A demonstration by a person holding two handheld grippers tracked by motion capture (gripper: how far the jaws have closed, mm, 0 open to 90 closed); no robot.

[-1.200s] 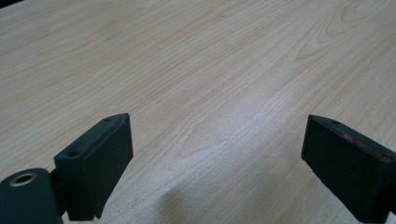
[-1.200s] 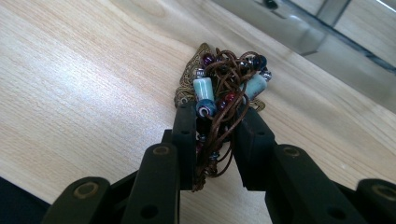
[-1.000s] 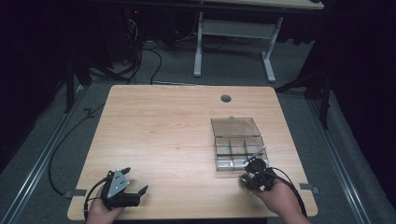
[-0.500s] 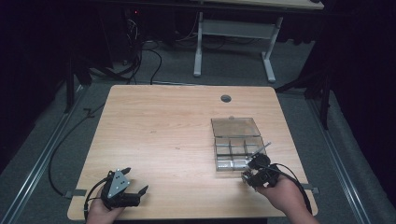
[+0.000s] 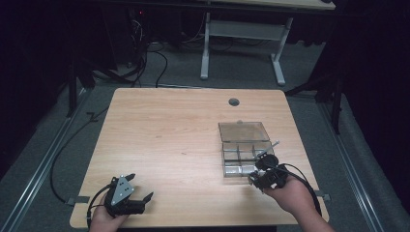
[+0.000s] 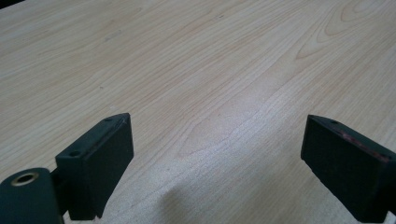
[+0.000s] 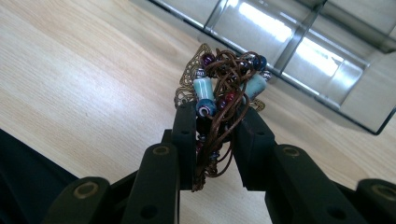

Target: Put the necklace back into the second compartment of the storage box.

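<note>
Right gripper (image 7: pixel 215 122) clamped on tangled brown-wire bracelet with blue and purple beads (image 7: pixel 224 88), just beside clear plastic compartment box (image 5: pixel 244 145). Left gripper (image 6: pixel 215 154) jaws wide, well apart from box.

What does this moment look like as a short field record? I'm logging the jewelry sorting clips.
held item: beaded cord bracelet, brown cord with pale blue and dark beads
right tongs: shut on the bracelet, just short of the box
container: clear compartment box, lid open, on the table's right side
left tongs: open, holding nothing, above bare wood
surface: wooden table
</note>
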